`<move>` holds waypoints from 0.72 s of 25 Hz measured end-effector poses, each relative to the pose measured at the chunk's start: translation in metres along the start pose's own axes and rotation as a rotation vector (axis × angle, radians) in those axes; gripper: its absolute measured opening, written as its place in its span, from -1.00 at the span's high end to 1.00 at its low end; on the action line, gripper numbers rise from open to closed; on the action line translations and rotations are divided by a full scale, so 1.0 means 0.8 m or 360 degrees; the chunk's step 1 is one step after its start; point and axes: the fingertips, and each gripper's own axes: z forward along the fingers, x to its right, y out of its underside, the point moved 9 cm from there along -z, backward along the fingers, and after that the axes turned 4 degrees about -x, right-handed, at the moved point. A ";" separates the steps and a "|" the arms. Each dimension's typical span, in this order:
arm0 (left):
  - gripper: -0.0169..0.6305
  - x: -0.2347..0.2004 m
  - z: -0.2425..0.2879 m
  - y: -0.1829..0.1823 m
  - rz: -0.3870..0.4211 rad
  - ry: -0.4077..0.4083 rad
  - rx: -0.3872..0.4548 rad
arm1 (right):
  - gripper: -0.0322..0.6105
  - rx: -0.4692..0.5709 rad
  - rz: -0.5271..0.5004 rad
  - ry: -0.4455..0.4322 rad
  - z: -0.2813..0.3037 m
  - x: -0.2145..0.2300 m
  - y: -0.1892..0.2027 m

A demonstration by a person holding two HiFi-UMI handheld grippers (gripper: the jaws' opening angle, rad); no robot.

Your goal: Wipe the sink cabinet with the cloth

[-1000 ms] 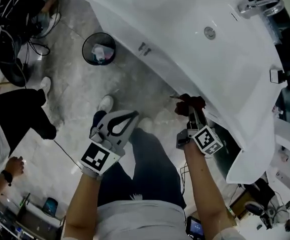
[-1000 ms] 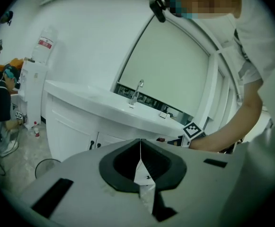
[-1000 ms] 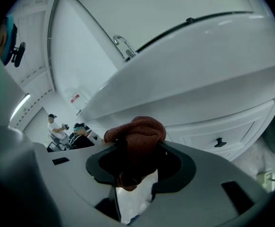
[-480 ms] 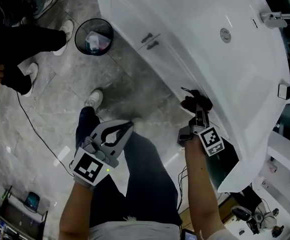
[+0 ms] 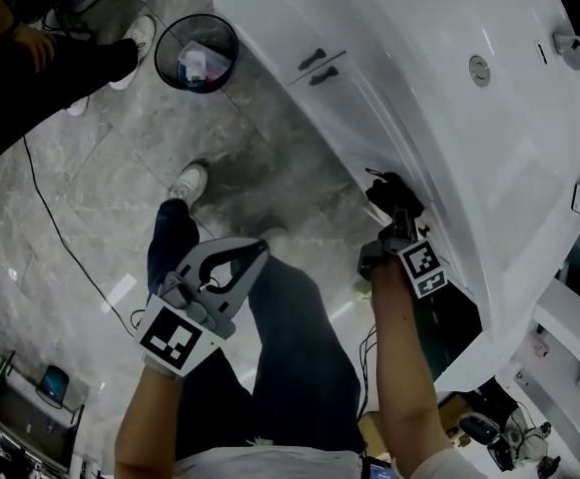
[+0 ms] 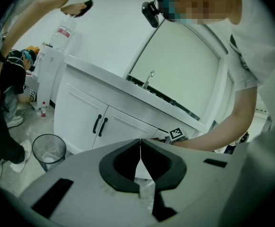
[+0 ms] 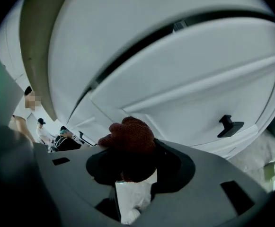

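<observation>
wipe looked mid-run; no telling how much of the front was covered. right gripper [image 5: 397,226] was clamped on the dark red cloth [image 5: 391,194], which looked pressed to the white glossy sink cabinet [image 5: 369,98] front, away from its black door handles [image 5: 319,68]. left gripper [image 6: 140,148] was closed, empty, held off the cabinet. wire trash bin [image 5: 201,53] sat on the grey tile floor [image 5: 100,198] near the cabinet.

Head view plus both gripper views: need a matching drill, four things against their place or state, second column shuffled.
1 cloth
2 left gripper
3 waste bin
4 door handles

a black, on the white cabinet
b on the floor, beside the cabinet
c shut, empty, away from the cabinet
d dark red, clamped in the right gripper

Pairs: 1-d, 2-c, 3-b, 4-a
</observation>
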 end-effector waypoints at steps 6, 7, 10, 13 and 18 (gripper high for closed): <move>0.91 -0.002 0.012 0.011 0.0040 -0.0035 -0.0048 | 0.40 -0.0079 -0.0031 0.0022 0.042 0.032 0.030; 0.91 -0.002 0.015 0.013 0.0071 -0.0034 -0.0055 | 0.40 -0.0084 -0.0023 0.0029 0.049 0.037 0.035; 0.91 -0.002 0.017 0.019 0.0090 -0.0051 -0.0053 | 0.40 -0.0100 -0.0016 0.0052 0.067 0.052 0.047; 0.91 -0.001 0.012 0.028 0.0025 -0.0086 -0.0074 | 0.40 -0.0117 -0.0027 0.0053 0.080 0.063 0.059; 0.91 0.003 0.016 0.042 -0.0014 -0.0102 -0.0098 | 0.40 -0.0145 -0.0011 0.0059 0.095 0.075 0.070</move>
